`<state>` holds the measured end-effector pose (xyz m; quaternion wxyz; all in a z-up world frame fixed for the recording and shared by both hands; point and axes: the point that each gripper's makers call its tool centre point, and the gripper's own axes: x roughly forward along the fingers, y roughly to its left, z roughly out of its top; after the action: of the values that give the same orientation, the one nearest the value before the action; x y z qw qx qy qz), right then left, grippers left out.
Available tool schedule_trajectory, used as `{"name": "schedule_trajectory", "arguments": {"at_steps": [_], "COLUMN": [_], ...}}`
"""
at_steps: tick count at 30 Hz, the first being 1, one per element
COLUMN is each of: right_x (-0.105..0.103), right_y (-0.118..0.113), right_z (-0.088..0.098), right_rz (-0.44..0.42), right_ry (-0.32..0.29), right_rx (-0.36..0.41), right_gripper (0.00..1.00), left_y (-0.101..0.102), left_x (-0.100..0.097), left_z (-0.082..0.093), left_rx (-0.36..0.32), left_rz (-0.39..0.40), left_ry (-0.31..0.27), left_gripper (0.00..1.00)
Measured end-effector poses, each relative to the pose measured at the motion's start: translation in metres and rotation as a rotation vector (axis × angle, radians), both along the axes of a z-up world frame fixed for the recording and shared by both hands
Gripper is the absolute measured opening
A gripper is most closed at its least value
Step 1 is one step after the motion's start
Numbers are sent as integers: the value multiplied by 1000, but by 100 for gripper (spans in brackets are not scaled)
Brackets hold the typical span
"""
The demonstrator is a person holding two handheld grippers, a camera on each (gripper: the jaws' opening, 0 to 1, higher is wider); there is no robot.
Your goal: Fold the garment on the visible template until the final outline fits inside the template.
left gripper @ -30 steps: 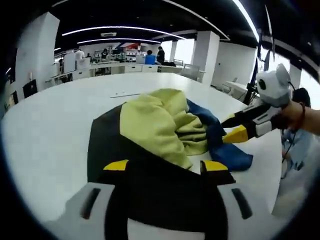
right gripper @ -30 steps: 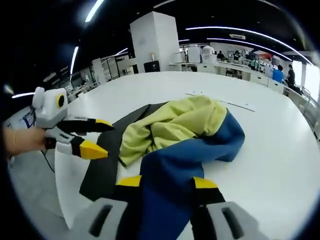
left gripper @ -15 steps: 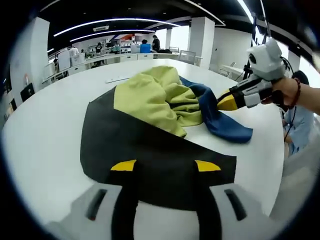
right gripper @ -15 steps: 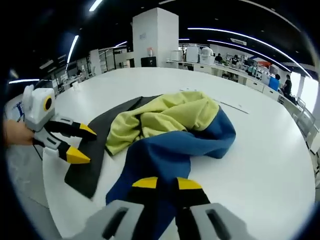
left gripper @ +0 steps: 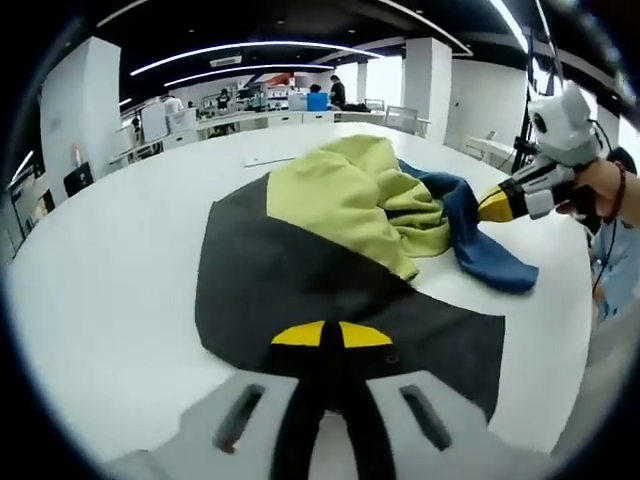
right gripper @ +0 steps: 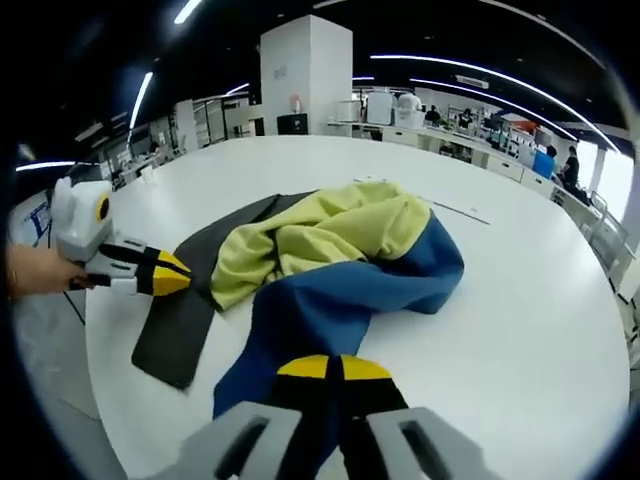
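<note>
1. Both grippers have closed since a second ago: the left gripper (left gripper: 330, 335) now has its yellow tips pressed together on the near edge of the template (left gripper: 290, 290), and the right gripper (right gripper: 333, 368) pinches the blue end of the garment (right gripper: 340, 260).
2. White table (right gripper: 520, 300) carries the dark template, with the crumpled yellow-and-blue garment heaped on its far part and trailing off onto bare table.
3. Each gripper appears in the other's view, held by a hand (left gripper: 600, 190).
</note>
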<state>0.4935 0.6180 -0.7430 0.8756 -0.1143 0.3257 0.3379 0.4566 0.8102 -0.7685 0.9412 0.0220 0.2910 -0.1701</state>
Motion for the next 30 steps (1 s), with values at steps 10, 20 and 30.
{"name": "schedule_trajectory", "arguments": {"at_steps": [10, 20, 30], "right_x": [7, 22, 34], "right_y": [-22, -60, -106], "right_z": [14, 29, 34], "right_rz": [-72, -140, -196], "right_ry": [-14, -31, -43], "right_rx": [15, 2, -54], "right_gripper": [0, 0, 0], "left_y": [-1, 28, 67], "left_x": [-1, 2, 5], "left_z": [1, 14, 19], "left_rx": [44, 68, 90], "left_rz": [-29, -1, 66], "left_ry": [-11, -27, -31], "left_gripper": [0, 0, 0]}}
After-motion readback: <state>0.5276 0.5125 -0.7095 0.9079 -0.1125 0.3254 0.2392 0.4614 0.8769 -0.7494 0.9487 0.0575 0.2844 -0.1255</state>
